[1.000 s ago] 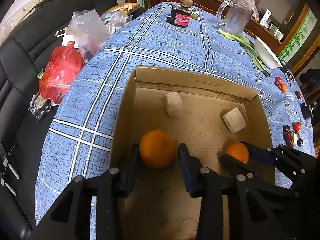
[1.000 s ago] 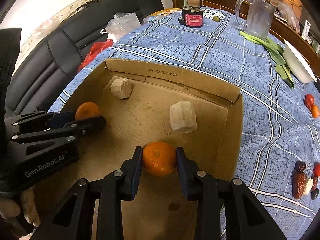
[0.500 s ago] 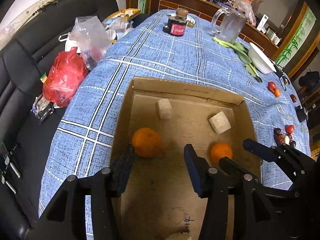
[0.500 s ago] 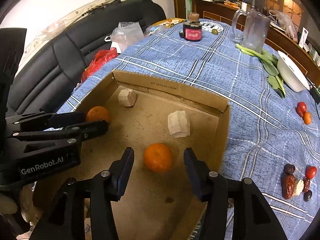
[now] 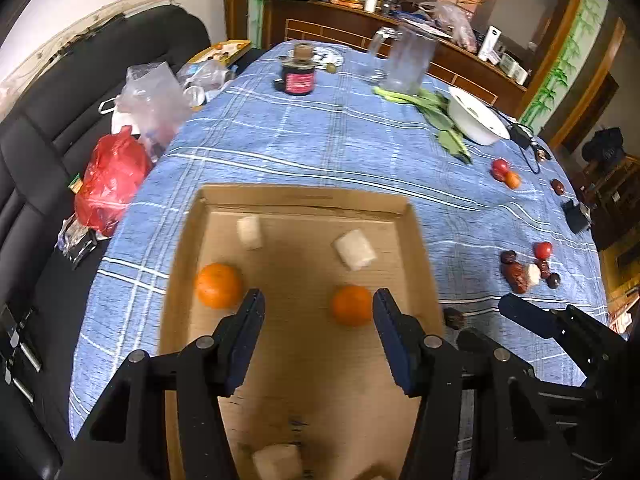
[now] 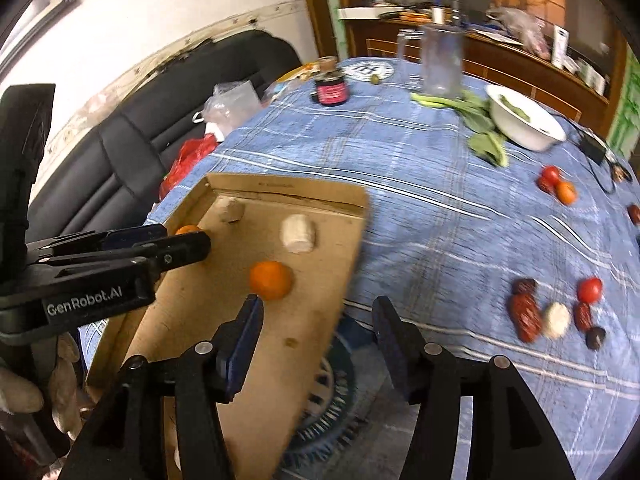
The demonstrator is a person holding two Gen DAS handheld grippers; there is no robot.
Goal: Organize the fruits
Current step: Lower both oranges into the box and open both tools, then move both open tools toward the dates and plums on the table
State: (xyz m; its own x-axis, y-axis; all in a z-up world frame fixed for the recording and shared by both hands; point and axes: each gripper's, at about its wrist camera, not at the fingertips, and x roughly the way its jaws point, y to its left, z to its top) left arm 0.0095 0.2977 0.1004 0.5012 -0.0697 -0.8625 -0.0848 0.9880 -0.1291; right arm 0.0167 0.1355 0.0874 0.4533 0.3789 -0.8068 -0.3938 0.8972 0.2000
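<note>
A shallow cardboard box [image 5: 304,198] lies on the blue checked tablecloth and holds two oranges. One orange [image 5: 218,285] sits at its left side, the other [image 5: 352,305] right of the middle; the latter also shows in the right wrist view [image 6: 271,280]. My left gripper [image 5: 318,312] is open and empty, raised above the box. My right gripper [image 6: 318,316] is open and empty over the box's right wall [image 6: 352,256]; it also shows in the left wrist view [image 5: 520,318]. Small red and dark fruits [image 6: 552,312] lie loose on the cloth to the right.
Several pale foam blocks [image 5: 354,249] lie in the box. A white bowl [image 6: 524,122], green leaves [image 6: 480,128], a clear jug [image 5: 408,60] and a dark jar [image 5: 298,76] stand farther back. A black sofa with bags [image 5: 108,176] is to the left.
Both grippers let go of their oranges, opened and drew back and up. The right gripper also swung to the right, toward the box's right wall.
</note>
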